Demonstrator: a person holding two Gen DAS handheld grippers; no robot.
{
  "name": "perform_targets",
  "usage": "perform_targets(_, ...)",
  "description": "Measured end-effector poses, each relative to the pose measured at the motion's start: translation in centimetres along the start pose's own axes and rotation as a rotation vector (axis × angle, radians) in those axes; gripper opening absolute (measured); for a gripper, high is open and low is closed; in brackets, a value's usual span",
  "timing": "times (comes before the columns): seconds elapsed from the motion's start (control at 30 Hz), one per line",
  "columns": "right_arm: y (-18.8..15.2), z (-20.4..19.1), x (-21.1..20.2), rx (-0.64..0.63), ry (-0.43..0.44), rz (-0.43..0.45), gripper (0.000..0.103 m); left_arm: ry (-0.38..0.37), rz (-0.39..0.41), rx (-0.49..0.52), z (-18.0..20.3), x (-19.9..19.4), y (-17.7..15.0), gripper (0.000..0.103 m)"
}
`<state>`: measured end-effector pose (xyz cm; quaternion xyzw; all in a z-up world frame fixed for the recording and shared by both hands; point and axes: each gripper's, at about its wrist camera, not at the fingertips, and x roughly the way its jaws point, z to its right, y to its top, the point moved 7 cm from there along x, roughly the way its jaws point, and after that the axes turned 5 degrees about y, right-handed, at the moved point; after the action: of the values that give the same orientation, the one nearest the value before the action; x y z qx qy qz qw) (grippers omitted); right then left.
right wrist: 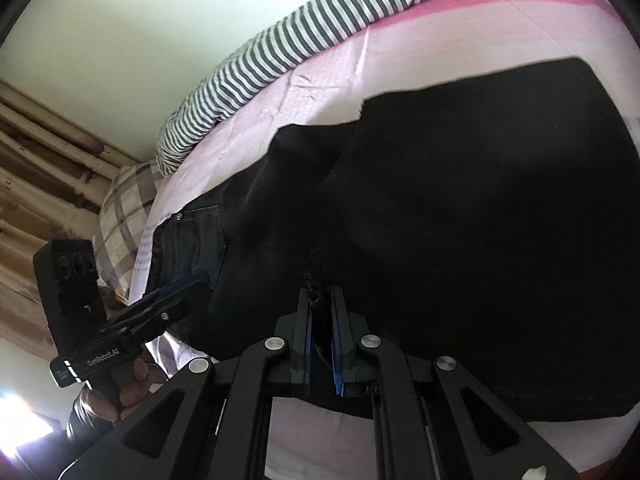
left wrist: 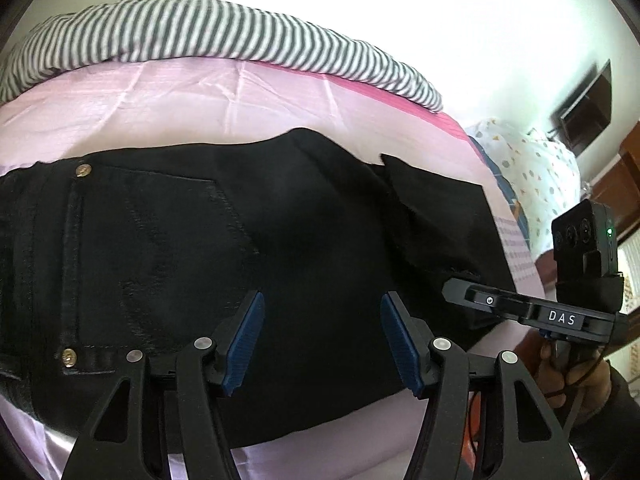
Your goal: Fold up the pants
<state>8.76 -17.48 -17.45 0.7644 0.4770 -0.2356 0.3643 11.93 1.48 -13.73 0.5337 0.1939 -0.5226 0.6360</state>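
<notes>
Two grippers are seen over a bed (left wrist: 200,96) covered with a pale pink sheet, and every place below is given relative to the black pants (left wrist: 240,220) spread on that sheet. The pants lie across the middle of the bed, with the waist end, marked by brass rivets and a stitched pocket, toward the left edge of the left wrist view. A fold of leg fabric is laid over the pants at their other end. Beyond the pants, along the far edge of the bed, a grey-and-white striped cloth (left wrist: 224,32) is bunched in a long roll. A checked pillow (right wrist: 124,216) is seen past the waist end of the pants, and a white pillow with small coloured shapes (left wrist: 532,176) past the leg end. The left gripper (left wrist: 322,340) is held above the middle of the pants, its blue-padded jaws standing well apart with nothing between them. The right gripper (right wrist: 321,332) is at the leg end of the pants, its jaws drawn narrow and clamped on a bunched edge of the black fabric. A hand (left wrist: 568,376) is seen on the handle of the right gripper.
</notes>
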Motion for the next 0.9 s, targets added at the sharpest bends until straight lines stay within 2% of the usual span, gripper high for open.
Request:
perform_targets(0.1,0.2,-0.7,-0.7,-0.023,0.007,0.018,0.010,-0.034,-0.006,0.001,0.9,0.3,0.4,0.061)
perform_targets(0.23,-0.8,-0.8,1.0,-0.071,-0.051,-0.031,0.010,-0.080,-0.036,-0.022,1.6,0.9,0.6,0.061)
perform_targets(0.4,-0.5,-1.6,-0.6,-0.108,-0.009,0.026,0.010,-0.151,-0.081,-0.030,3.2,1.2,0.5,0.061)
perform_targets(0.73,-0.8,-2.1,-2.1,-0.171,0.017,0.051,0.010,-0.351,-0.281,-0.113,7.9,5.3,1.9,0.061)
perform_targets(0.9,-1.1,-2.4,-2.0,-0.214,0.039,0.030,0.012,-0.388,-0.335,-0.123,9.5,7.1,2.0,0.061)
